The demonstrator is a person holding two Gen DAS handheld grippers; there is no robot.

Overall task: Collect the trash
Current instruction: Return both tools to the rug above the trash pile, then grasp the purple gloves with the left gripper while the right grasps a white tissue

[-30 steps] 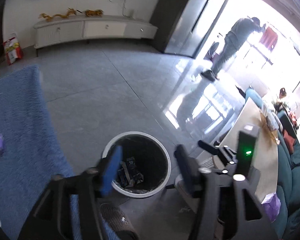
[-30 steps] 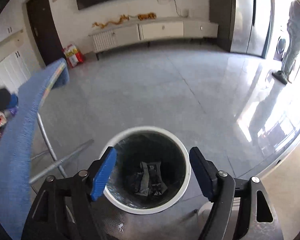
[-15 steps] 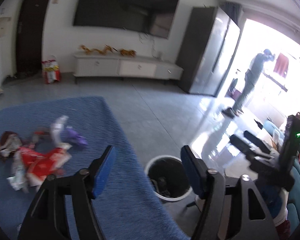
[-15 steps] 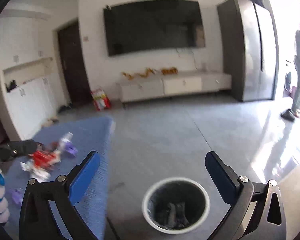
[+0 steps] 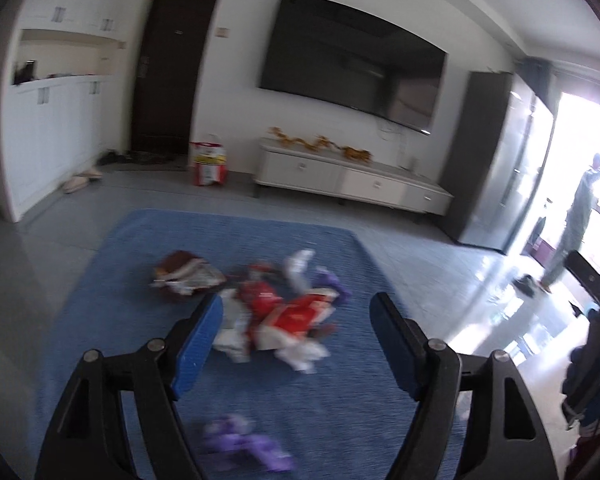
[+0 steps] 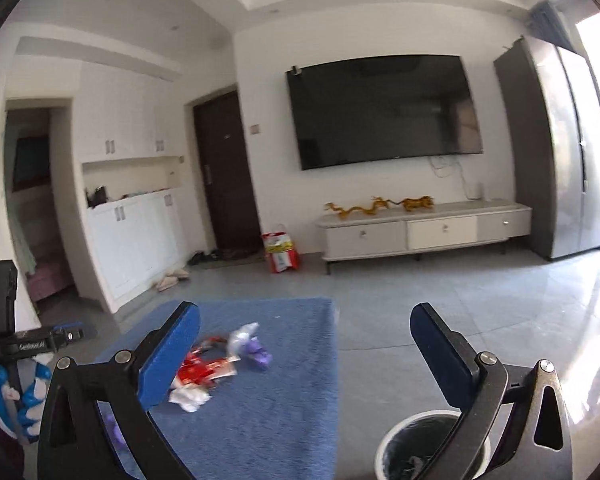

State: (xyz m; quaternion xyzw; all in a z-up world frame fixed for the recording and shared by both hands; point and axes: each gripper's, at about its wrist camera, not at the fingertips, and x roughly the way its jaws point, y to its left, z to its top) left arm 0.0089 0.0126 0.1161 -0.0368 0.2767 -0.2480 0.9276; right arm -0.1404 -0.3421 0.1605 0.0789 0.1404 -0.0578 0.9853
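Observation:
A heap of trash lies on the blue cloth-covered table (image 5: 140, 320): a red wrapper (image 5: 296, 312), a brown packet (image 5: 184, 272), white crumpled paper (image 5: 300, 350) and a purple wrapper (image 5: 240, 444) nearer to me. My left gripper (image 5: 296, 300) hovers above and short of the heap, its jaws opening with nothing between them. My right gripper (image 6: 305, 308) is open wide and empty, off the table's right side. It sees the red wrapper (image 6: 206, 372), a purple wrapper (image 6: 256, 354) and the white-rimmed trash bin (image 6: 400, 436) on the floor below it.
A gloved hand (image 6: 12, 396) holds the left gripper's handle at the left edge of the right wrist view. Far off stand a white TV cabinet (image 5: 352, 184), a red bag (image 5: 208, 164) and a dark tall cabinet (image 5: 484, 152). A person (image 5: 576, 216) stands in the bright doorway.
Both views swung up and left, from looking down into the trash bin to facing the blue table with its trash. Both grippers' jaws have spread wider.

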